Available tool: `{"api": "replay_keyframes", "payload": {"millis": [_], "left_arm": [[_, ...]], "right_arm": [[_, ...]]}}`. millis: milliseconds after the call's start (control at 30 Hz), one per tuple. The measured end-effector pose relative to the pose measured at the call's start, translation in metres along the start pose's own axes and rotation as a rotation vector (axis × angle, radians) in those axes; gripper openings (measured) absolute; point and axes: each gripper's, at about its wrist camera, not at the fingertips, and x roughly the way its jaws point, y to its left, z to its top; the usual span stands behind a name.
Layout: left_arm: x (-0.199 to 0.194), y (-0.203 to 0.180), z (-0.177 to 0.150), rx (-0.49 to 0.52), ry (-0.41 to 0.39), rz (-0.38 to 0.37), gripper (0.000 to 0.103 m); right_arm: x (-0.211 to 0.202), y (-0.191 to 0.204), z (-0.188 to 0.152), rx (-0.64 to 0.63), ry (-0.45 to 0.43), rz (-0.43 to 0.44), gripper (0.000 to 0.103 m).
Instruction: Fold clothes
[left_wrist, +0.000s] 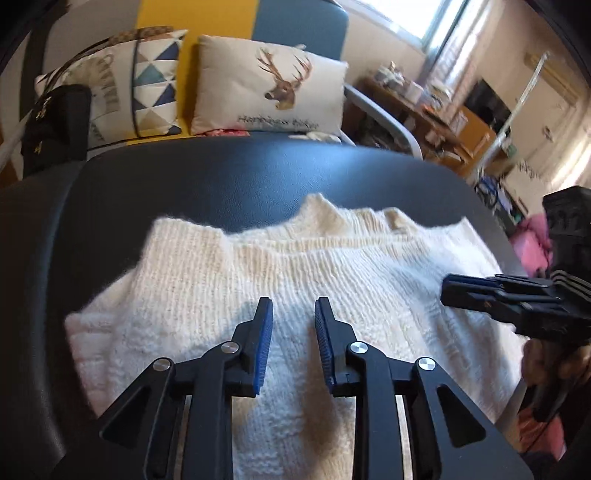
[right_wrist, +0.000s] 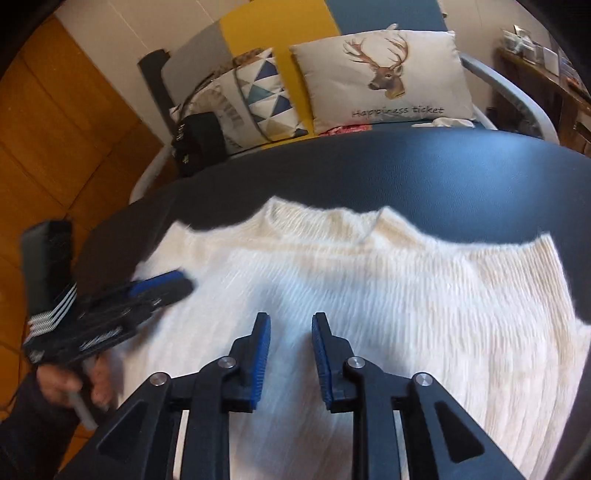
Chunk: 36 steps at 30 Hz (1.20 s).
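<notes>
A cream knitted sweater (left_wrist: 332, 266) (right_wrist: 388, 288) lies flat on a dark table (left_wrist: 240, 177) (right_wrist: 406, 173), its neckline toward the far edge. My left gripper (left_wrist: 293, 306) hovers over the sweater's near middle, jaws apart, and only the knit below shows through the gap. My right gripper (right_wrist: 290, 321) stands the same way over the sweater, jaws apart with nothing pinched. In the left wrist view the right gripper (left_wrist: 448, 291) reaches in from the right above the sweater's right side. The right wrist view shows the left gripper (right_wrist: 184, 282) at the sweater's left edge, a hand (right_wrist: 99, 380) on its handle.
Behind the table stands a sofa with a deer-print cushion (left_wrist: 273, 92) (right_wrist: 384, 77) and a triangle-pattern cushion (left_wrist: 147, 81). A black handbag (left_wrist: 55, 125) (right_wrist: 201, 144) sits at the sofa's left end. A cluttered wooden desk (left_wrist: 436, 110) is at the far right.
</notes>
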Motion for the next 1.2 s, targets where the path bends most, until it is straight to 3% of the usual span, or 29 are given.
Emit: {"api": "replay_keyframes", "payload": {"millis": [100, 200, 300, 400, 600, 700, 800, 1000, 1100, 1200], "left_arm": [[0.011, -0.011, 0.005, 0.044, 0.053, 0.007, 0.044], [0.019, -0.023, 0.007, 0.099, 0.069, 0.066, 0.044], [0.019, -0.032, 0.002, 0.139, 0.05, 0.09, 0.012], [0.014, -0.032, -0.001, 0.108, 0.002, 0.096, 0.004], [-0.005, -0.026, -0.003, 0.012, -0.144, 0.098, 0.003], [0.0, -0.024, 0.002, -0.011, -0.157, 0.128, 0.003], [0.025, -0.021, -0.002, -0.03, -0.1, 0.146, 0.003], [0.0, -0.004, -0.001, -0.137, -0.164, 0.064, 0.009], [-0.03, 0.002, -0.01, -0.135, -0.227, 0.069, 0.01], [-0.049, 0.011, -0.019, -0.109, -0.25, 0.081, 0.012]], "right_arm": [[0.003, 0.01, -0.009, -0.044, 0.025, -0.006, 0.026], [0.012, 0.023, -0.014, -0.139, 0.0, -0.071, 0.026], [0.014, 0.034, -0.019, -0.22, -0.02, -0.118, 0.017], [0.013, 0.036, -0.022, -0.238, -0.039, -0.131, 0.009], [0.009, 0.033, -0.017, -0.235, -0.07, -0.125, 0.004], [0.007, 0.031, -0.011, -0.224, -0.091, -0.129, 0.004], [0.022, 0.026, -0.01, -0.206, -0.067, -0.14, 0.004], [0.021, 0.024, -0.014, -0.161, -0.079, -0.128, 0.005], [0.006, 0.024, -0.008, -0.129, -0.079, -0.108, 0.017], [-0.006, 0.033, -0.003, -0.142, -0.128, -0.068, 0.02]]}}
